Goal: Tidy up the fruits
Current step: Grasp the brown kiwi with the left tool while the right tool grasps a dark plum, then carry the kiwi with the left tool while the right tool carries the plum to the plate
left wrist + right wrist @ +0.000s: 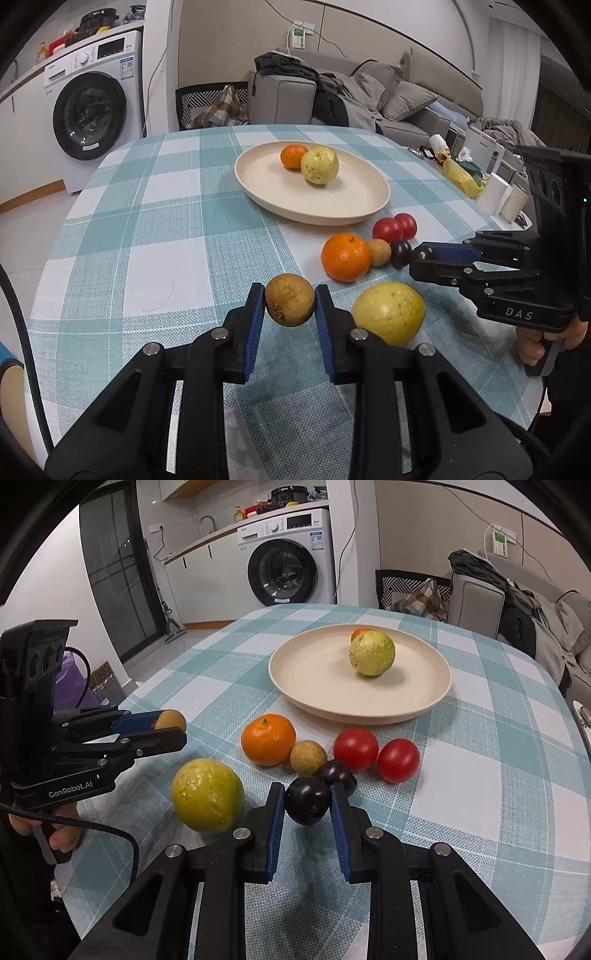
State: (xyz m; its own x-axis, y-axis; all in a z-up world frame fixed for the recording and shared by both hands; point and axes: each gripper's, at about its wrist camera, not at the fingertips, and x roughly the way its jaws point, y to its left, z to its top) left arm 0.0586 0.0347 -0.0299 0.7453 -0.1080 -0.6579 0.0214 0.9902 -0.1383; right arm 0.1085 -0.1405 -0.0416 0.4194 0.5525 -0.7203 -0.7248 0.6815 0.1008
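My left gripper (290,304) clamps a brown fruit (290,304); my right gripper (307,800) pinches a dark plum (307,800). The plate (280,199) lies ahead of both, the left nearer.

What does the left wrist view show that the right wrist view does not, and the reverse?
Only the left wrist view: the left tool from behind, shut on a brown fruit, and clutter at the table's right edge.

Only the right wrist view: the right tool from behind, shut on a dark plum, and a sink faucet.

Both: the plate, tomatoes and washing machine.
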